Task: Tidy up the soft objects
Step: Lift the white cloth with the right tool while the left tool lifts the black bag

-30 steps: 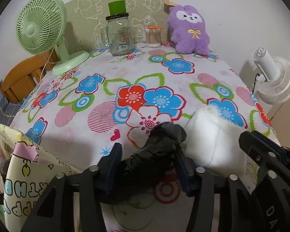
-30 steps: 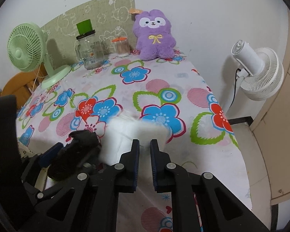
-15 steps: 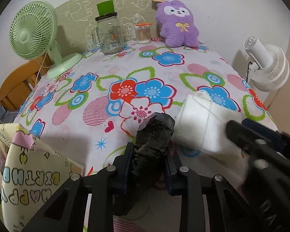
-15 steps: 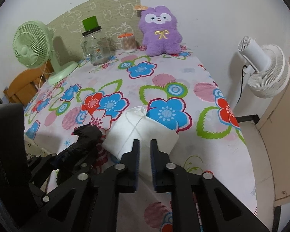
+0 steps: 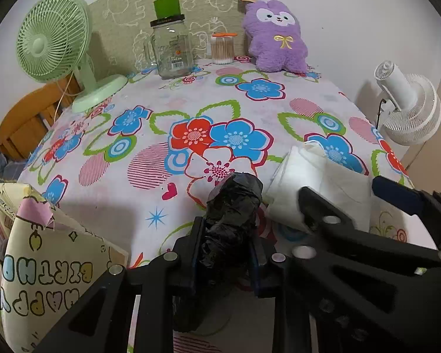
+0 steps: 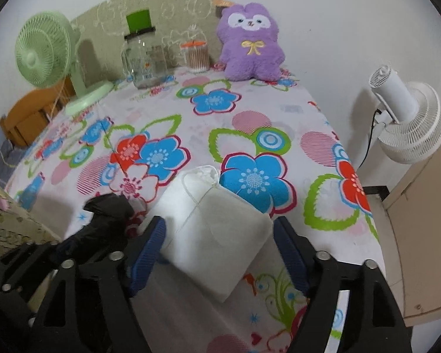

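My left gripper [image 5: 226, 253] is shut on a crumpled black plastic bag [image 5: 232, 214], held just above the near edge of the flowered table [image 5: 191, 103]. The bag also shows in the right wrist view [image 6: 103, 220]. A folded white cloth [image 6: 211, 232] lies on the table's near right part; it also shows in the left wrist view [image 5: 317, 188]. My right gripper [image 6: 220, 250] is open, its blue-padded jaws on either side of the cloth. A purple plush toy [image 5: 275, 35] sits at the table's back.
A green desk fan [image 5: 56, 50], a glass jar with a green lid [image 5: 170, 50] and a cotton-swab jar [image 5: 222, 48] stand at the back. A paper gift bag [image 5: 44, 264] is at the near left. A white floor fan [image 6: 405, 117] stands right of the table.
My left gripper closed on the black bag. My right gripper opened wide and moved forward around the white cloth.
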A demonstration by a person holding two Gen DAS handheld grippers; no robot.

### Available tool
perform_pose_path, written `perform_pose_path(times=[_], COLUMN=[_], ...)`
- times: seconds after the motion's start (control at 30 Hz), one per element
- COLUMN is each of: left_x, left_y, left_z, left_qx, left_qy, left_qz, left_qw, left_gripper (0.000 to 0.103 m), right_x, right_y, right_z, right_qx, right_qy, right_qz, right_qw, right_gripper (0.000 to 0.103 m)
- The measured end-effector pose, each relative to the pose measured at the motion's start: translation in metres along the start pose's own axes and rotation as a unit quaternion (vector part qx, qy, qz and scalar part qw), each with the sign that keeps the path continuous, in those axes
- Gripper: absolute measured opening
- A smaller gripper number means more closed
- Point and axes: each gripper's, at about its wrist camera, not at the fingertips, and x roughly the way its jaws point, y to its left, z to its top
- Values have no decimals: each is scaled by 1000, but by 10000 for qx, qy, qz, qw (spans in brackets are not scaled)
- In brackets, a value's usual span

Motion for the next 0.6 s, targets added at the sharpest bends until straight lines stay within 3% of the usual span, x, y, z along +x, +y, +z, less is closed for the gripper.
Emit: perform_pose_path(times=[0.2,0.3,0.43,0.6], left_x=[3,2,1,-4], left_y=[-5,-6,-4,-3], left_z=[-2,-3,-4,-7], left_qx=[129,147,108,70], left_qy=[-41,-85,-58,-42], left_qz=[132,171,9,-120], left_qw=[9998,9997,9999,9999], left_gripper=[24,24,24,23], right_x=[15,13,11,6], right_y=[-4,-1,0,0], right_z=[-4,-5,-6,-9], right_qx=[176,80,57,161], right_qy=[190,193,192,188], right_qz=[121,56,150,316], right_qw=[9996,9998,9997,9992], right_gripper=[79,60,41,29])
